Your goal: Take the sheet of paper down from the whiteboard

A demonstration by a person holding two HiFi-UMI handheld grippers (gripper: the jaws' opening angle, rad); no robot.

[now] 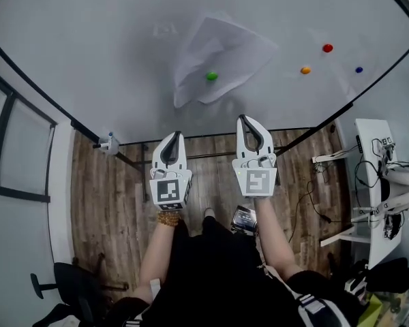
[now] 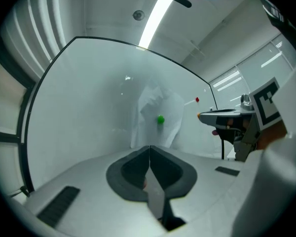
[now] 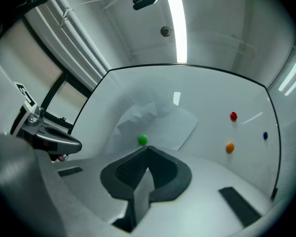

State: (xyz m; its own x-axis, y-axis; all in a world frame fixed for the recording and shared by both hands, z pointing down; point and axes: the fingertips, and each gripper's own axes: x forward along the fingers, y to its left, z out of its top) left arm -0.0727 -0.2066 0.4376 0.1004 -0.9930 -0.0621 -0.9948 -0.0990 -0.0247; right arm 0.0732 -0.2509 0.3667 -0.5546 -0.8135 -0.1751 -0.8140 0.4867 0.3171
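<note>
both tools closed and empty – left gripper (image 1: 171,139), right gripper (image 1: 252,126). risk: tugging the sheet of paper (image 1: 218,63) under the green magnet (image 1: 211,76) may tear it.

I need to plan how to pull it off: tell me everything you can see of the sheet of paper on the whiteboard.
The white sheet of paper is thin, creased and crumpled, hanging askew against the white whiteboard. One round green magnet pins it near its lower middle; folds run across its upper part.
</note>
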